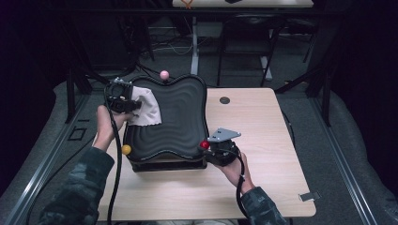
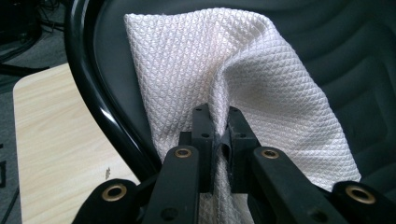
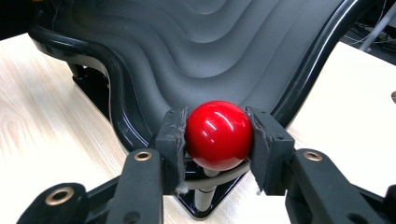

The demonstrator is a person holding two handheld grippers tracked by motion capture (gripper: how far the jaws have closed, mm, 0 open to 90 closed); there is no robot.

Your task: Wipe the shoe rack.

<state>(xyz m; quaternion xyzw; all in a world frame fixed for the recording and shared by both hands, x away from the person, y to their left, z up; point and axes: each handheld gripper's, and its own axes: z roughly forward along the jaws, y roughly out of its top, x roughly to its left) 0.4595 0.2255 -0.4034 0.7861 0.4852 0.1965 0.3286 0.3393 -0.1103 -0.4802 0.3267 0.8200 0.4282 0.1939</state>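
Clearly, left gripper (image 2: 218, 135) pinched the white waffle-weave cloth (image 2: 243, 79); right gripper (image 3: 219, 135) clamped the glossy red ball knob (image 3: 219, 134), so wiping the ridged black tray (image 1: 183, 112) wanted steady, flat strokes.

White waffle-weave cloth (image 2: 243, 70) lying rumpled on the ridged black tray (image 1: 180, 112) near its left rim, glossy red ball knob (image 3: 219, 134) standing at the tray's near right corner.

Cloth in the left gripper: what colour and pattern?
The cloth is white with a fine diamond weave; clearest in the left gripper view.
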